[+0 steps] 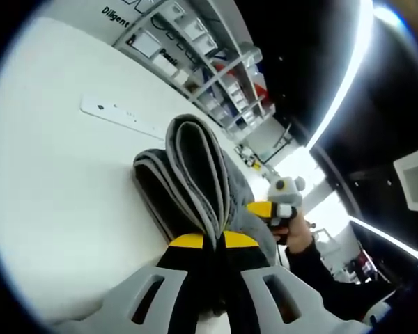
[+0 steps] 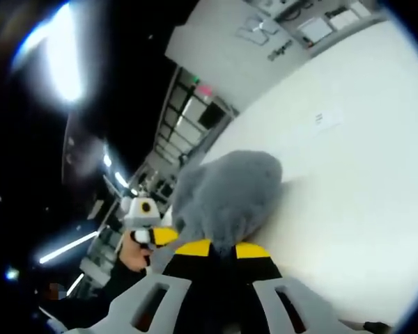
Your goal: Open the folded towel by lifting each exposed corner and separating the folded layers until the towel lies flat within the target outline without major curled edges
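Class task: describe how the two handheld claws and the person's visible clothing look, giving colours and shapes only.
Each claw, the left claw and the right claw, has light grey jaw arms with cut-out slots, black inner faces and yellow tips. The opposite claw seen in each view carries a white and grey rounded head with yellow on it. A dark sleeve covers the person's arm.
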Demonstrator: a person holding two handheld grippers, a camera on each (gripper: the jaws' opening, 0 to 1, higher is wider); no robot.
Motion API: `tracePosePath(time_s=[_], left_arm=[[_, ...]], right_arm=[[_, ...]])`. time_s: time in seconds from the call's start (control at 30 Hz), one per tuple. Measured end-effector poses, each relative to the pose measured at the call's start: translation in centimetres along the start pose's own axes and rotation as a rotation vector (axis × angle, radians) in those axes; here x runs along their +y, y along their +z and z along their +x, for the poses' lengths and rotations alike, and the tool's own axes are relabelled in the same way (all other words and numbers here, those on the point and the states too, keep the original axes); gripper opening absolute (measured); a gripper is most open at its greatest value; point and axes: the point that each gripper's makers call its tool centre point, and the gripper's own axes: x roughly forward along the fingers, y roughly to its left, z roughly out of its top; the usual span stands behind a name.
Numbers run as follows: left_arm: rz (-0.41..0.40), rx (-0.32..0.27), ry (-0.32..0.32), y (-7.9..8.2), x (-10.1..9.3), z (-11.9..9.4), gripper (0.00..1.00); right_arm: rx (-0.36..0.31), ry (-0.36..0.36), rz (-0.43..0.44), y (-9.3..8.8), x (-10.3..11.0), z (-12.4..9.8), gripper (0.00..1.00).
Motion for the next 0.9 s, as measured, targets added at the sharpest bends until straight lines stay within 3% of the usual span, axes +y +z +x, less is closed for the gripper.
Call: tracePosePath(time_s=[0.9], left_arm=[[0.111,0.028,0.050,-3.0,-2.0,-2.2,0.03]], right_arm=[[0.016,-0.012,-0.045,-3.3,2.6,-1.1,0.04]])
